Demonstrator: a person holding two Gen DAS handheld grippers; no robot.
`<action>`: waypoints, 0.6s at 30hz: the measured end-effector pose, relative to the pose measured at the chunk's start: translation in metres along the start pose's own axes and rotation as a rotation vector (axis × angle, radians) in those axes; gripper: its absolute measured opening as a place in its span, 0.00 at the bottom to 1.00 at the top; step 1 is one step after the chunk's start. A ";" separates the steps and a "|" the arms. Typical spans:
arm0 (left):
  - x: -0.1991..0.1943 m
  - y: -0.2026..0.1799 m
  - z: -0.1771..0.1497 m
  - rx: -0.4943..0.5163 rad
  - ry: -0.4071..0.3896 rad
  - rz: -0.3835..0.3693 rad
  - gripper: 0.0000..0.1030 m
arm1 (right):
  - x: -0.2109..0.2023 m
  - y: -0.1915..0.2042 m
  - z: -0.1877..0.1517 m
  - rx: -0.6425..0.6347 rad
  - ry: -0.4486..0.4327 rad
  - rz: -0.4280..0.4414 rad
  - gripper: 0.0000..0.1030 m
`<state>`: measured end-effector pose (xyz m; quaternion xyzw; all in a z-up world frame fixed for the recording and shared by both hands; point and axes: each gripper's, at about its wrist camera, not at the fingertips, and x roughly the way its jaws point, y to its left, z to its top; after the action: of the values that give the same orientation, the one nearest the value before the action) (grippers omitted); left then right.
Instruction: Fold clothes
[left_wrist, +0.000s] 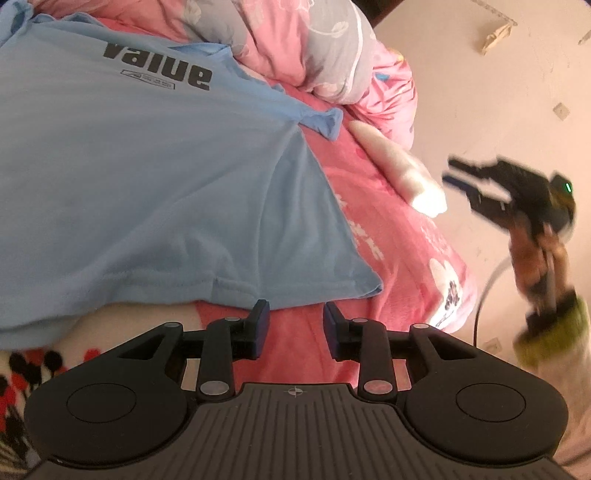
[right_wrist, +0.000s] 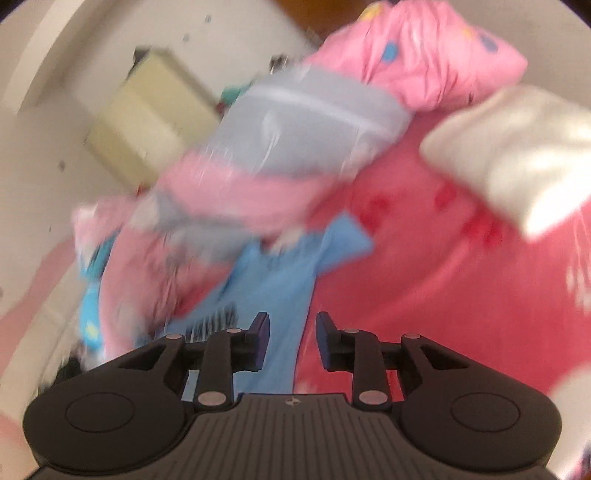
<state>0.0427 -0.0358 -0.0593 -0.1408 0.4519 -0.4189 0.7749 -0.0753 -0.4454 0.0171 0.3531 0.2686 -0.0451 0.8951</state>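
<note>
A light blue T-shirt (left_wrist: 147, 177) with dark lettering lies spread on a pink bedsheet (left_wrist: 391, 240). My left gripper (left_wrist: 295, 325) hovers just past the shirt's lower hem, open, with only the sheet showing between its fingers. Off the bed's right side, blurred, my right gripper (left_wrist: 461, 181) hangs in the air, held by a hand with a green cuff. The right wrist view is smeared: my right gripper (right_wrist: 291, 336) is open and empty above the blue T-shirt (right_wrist: 273, 288) and the pink bedsheet (right_wrist: 424, 295).
A crumpled pink and grey quilt (left_wrist: 295, 48) is heaped at the head of the bed, beside a white pillow (left_wrist: 402, 170). A pale floor (left_wrist: 498, 92) lies to the right. A cream cabinet (right_wrist: 147, 122) stands beyond the quilt (right_wrist: 295, 140).
</note>
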 end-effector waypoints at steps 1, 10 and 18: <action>-0.002 0.000 -0.001 0.000 -0.003 0.004 0.30 | -0.003 0.003 -0.014 0.001 0.017 0.009 0.29; -0.019 -0.003 -0.008 0.033 -0.070 0.109 0.30 | 0.019 0.035 -0.106 -0.105 0.176 -0.061 0.29; -0.019 -0.002 -0.014 0.018 -0.068 0.151 0.30 | 0.032 0.040 -0.123 -0.129 0.230 -0.034 0.29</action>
<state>0.0255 -0.0200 -0.0552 -0.1135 0.4309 -0.3582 0.8205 -0.0928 -0.3311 -0.0497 0.2929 0.3779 -0.0023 0.8783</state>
